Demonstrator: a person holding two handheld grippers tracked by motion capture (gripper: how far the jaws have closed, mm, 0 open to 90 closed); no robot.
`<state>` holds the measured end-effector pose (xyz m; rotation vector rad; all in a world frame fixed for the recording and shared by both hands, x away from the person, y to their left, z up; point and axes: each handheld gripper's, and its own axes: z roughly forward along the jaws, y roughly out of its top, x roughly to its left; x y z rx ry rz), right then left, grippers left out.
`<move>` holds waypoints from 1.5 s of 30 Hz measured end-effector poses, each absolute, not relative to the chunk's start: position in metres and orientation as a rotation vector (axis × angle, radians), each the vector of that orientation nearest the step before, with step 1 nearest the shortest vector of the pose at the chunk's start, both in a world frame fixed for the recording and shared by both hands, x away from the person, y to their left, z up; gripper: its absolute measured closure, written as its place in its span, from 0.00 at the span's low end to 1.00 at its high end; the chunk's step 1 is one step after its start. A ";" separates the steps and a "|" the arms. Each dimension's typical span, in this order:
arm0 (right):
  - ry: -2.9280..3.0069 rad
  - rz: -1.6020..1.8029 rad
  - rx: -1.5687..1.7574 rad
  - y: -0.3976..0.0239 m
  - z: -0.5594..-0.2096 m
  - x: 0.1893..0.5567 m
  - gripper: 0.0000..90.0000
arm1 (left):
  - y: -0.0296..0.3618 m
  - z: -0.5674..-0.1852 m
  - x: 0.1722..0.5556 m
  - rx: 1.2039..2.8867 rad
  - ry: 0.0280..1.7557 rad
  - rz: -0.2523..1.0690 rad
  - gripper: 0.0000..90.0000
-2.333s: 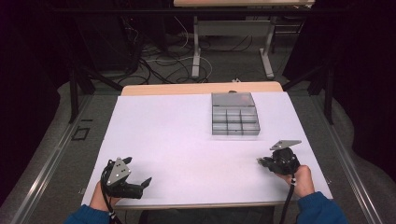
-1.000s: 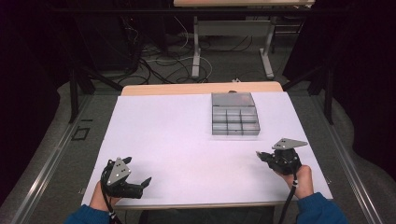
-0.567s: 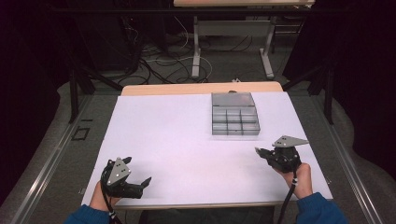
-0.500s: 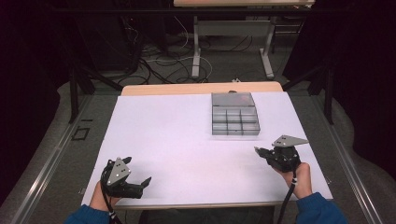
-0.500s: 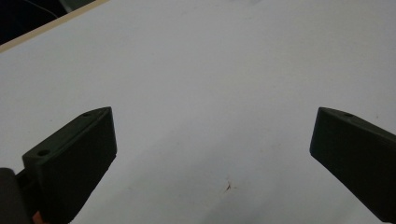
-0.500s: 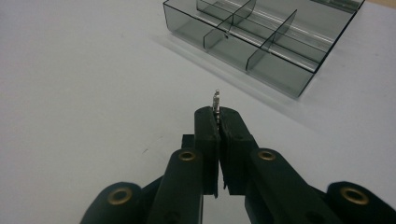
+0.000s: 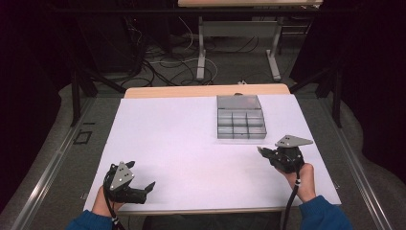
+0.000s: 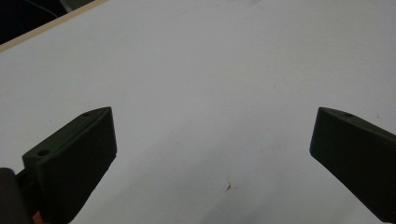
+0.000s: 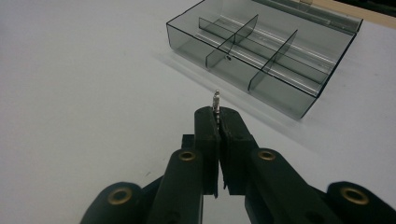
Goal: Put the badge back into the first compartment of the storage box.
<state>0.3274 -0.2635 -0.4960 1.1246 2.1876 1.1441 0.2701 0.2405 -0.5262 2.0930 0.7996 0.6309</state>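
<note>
No readable text, label, brand, number or sign anywhere in the three views. Plain white across the bench (image 7: 191,143), unmarked clear plastic on the compartment box (image 7: 241,122), bare black on the jaws in both gripper views.
</note>
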 end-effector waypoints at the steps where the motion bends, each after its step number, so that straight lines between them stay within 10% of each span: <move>1: 2.193 1.146 1.127 -0.263 -0.496 0.328 0.96 | 0.241 -0.526 0.270 2.093 0.800 0.631 0.01; 45: 2.132 1.186 1.139 -0.249 -0.493 0.360 0.96 | 0.241 -0.527 0.270 2.088 0.804 0.621 0.01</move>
